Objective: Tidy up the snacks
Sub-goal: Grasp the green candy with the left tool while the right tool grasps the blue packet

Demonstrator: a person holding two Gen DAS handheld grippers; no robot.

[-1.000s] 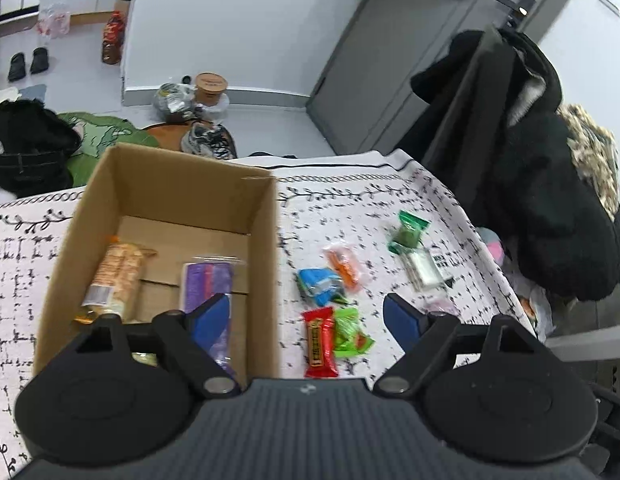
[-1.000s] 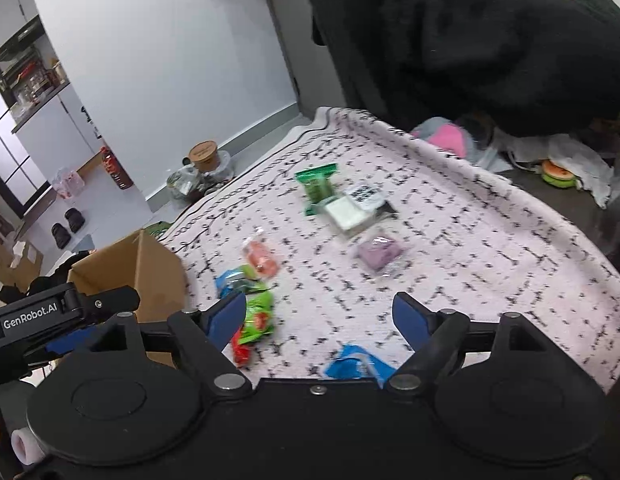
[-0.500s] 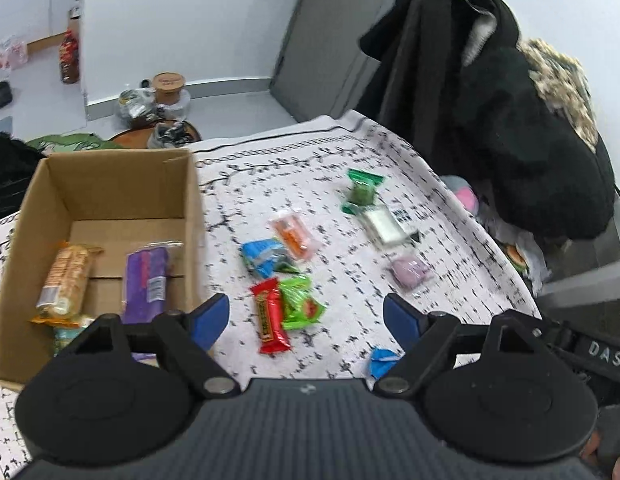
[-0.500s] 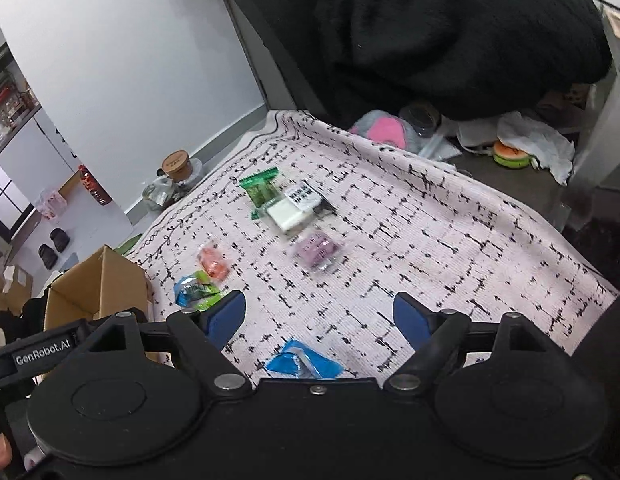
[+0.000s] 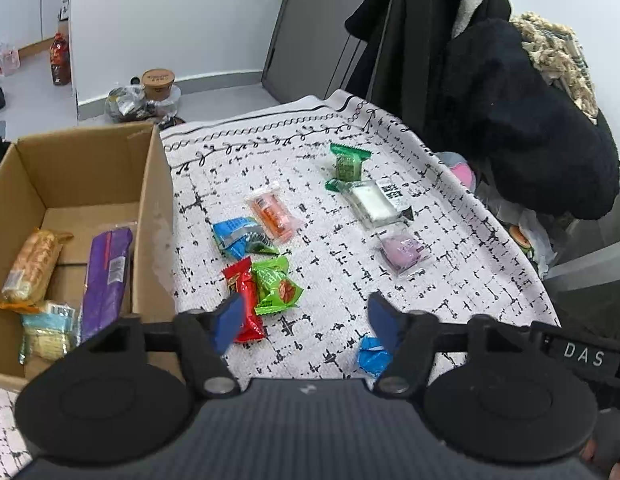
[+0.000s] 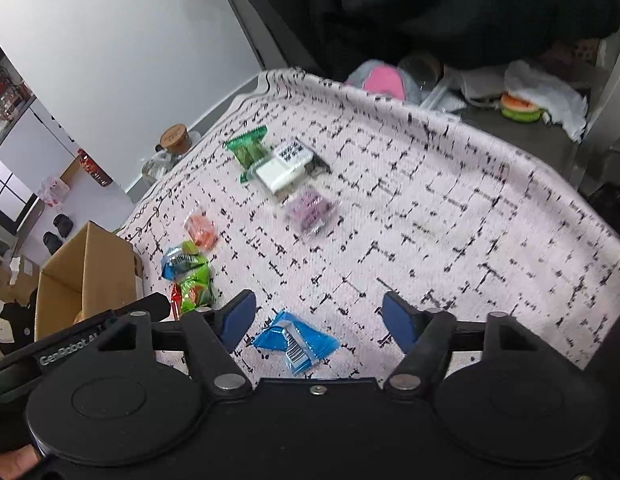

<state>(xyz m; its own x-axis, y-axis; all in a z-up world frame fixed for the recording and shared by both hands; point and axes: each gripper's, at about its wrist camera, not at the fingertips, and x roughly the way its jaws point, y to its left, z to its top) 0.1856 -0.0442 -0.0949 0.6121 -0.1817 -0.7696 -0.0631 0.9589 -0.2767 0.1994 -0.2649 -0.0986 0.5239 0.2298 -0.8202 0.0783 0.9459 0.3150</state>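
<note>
On the desk (image 5: 462, 240), a pale cloth with black dashes covers the whole top, and small snack packets lie scattered across its middle. A cardboard box (image 5: 149, 216) stands at the left edge, holding a purple packet (image 5: 107, 272), a tan biscuit roll (image 5: 31, 268) and a pale wrapped piece. Just right of the box lie a red bar (image 5: 243, 292) and a light green packet (image 5: 275, 286), touching each other; beyond them a blue packet (image 5: 237, 238) and an orange one (image 5: 271, 214). Farther right are a dark green packet (image 5: 346, 164), a white one (image 5: 376, 202) and a purple sweet (image 5: 402, 250). A blue wrapper (image 6: 295, 342) lies near the front edge.

The left claw (image 5: 305, 318) hangs spread over the cloth beside the red bar, its jaws having just been closing, with nothing pinched. The right claw (image 6: 320, 316) hangs spread above the blue wrapper, jaws also just closing, nothing gripped.

The cloth's right half is bare. Black coats (image 5: 510, 120) crowd the far right edge; a grey floor with jars lies beyond the far edge.
</note>
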